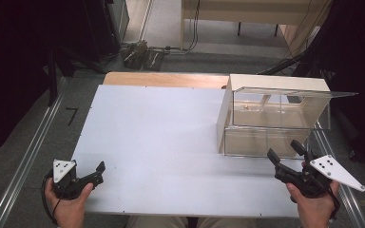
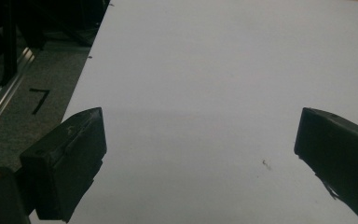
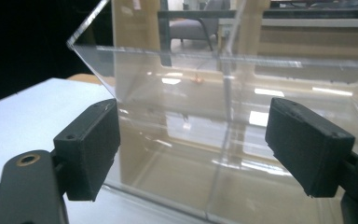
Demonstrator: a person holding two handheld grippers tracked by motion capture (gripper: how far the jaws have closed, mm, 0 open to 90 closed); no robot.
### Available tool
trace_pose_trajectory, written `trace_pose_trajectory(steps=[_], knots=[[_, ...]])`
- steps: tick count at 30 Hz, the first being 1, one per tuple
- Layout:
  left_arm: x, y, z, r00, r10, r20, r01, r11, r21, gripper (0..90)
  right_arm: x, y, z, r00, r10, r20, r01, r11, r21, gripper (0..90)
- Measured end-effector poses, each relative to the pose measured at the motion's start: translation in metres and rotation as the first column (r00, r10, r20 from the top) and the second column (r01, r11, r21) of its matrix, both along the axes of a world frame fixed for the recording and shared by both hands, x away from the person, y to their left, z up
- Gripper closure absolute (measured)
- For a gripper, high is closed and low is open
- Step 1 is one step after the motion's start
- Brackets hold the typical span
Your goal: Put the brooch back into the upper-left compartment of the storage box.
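Here we find the clear plastic box [image 1: 266, 126] standing at the far right of the white table [image 1: 161, 137], its cream-coloured back and side panels rising behind see-through walls, and its transparent lid tilted open above the upper compartment. A lower clear compartment sits beneath, its front wall facing us. Just in front of that lower front wall we hold the right gripper [image 1: 287, 152], its jaws spread wide with nothing between them; in the right gripper view [image 3: 193, 149] the two black pads frame the box's clear front wall, close to it, though we cannot tell whether they touch it. Inside the box, a tiny orange speck [image 3: 197, 79] shows toward the back, too small to name. Well apart, at the near left corner of the table, we hold the left gripper [image 1: 92, 173], its jaws likewise wide open and empty, pointing over bare white tabletop [image 2: 205, 107]. Beyond the table's left edge lies grey floor marked with a black figure seven [image 2: 39, 100].
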State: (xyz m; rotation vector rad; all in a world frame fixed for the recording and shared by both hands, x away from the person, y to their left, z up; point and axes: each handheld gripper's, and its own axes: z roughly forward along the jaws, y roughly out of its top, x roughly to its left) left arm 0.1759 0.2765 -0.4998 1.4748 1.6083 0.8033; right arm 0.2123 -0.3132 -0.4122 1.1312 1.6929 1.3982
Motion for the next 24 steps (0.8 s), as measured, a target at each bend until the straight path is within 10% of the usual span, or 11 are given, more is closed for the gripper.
trace_pose_trajectory(steps=[24], knots=[[0.0,0.0,0.0,1.0,0.001,-0.004,-0.001,1.0,-0.002,2.7,-0.006,-0.038,-0.044,0.9858,-0.105,-0.131,0.098,0.994,-0.055,14.0]])
